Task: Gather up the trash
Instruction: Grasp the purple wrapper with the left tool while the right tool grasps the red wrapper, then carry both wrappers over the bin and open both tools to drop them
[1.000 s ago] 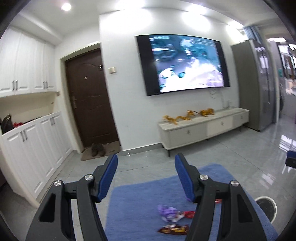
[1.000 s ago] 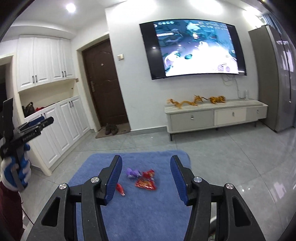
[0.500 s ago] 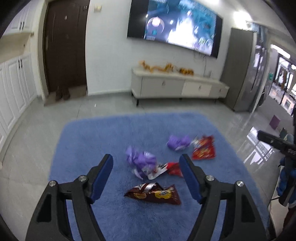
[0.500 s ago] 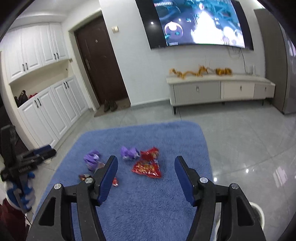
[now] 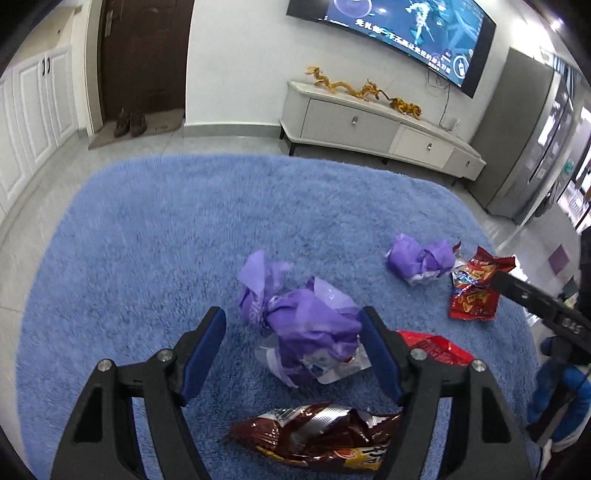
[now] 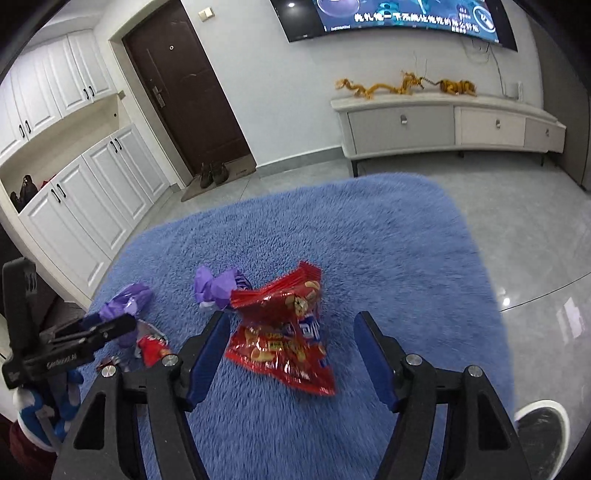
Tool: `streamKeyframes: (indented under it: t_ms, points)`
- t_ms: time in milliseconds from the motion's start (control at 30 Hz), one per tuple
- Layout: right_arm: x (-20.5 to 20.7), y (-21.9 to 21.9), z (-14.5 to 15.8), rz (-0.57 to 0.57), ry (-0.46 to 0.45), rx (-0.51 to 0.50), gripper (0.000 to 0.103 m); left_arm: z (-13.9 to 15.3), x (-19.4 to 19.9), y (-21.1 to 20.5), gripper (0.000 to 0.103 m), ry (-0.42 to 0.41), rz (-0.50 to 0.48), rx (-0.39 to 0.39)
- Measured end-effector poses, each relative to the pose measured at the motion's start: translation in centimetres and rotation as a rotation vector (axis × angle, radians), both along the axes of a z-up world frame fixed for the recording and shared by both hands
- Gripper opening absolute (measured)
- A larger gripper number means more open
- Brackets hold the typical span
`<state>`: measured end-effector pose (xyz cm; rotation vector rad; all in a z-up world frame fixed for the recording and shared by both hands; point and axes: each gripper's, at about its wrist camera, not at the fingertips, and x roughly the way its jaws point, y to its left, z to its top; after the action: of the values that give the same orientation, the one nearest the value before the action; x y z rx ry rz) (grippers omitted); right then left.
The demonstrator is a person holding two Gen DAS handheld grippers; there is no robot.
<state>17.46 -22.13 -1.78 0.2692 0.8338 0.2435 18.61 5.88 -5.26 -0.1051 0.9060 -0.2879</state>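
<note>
While closing, left gripper [image 5: 291, 332] framing purple wrapper [image 5: 314, 325], pads not pressing; brown bag [image 5: 321, 435] nearer. Right gripper [image 6: 291, 334] opening around red chip bag [image 6: 284, 332], ungripped. All on blue rug [image 5: 147, 240].

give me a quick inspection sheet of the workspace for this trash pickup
surface: blue shaggy rug on a grey tiled floor.
job's things: crumpled purple wrapper, second purple wad, red snack bag, brown snack bag, small red wrapper; all lying on the rug.
clutter: shoes on a mat by the door.
grippers: left gripper closing slightly, the purple wrapper between its jaws, not pinched; right gripper opening, the red snack bag between its jaws, not pinched.
cables: wires hanging under the TV.
surroundings: TV, low cabinet, white cupboards, dark door.
</note>
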Motion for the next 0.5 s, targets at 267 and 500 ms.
streamKeyframes:
  t_ms: [267,500]
  points:
    - [-1.1,0.2,-0.5,0.039,-0.005,0.034,0.026,0.5,-2.1,0.6,0.051,-0.036,-0.009,-0.065]
    - [-7.3,-0.8,2.3,0.060,-0.086,0.051,0.025,4.1,-6.6,0.9,0.050,-0.139,-0.025,-0.041]
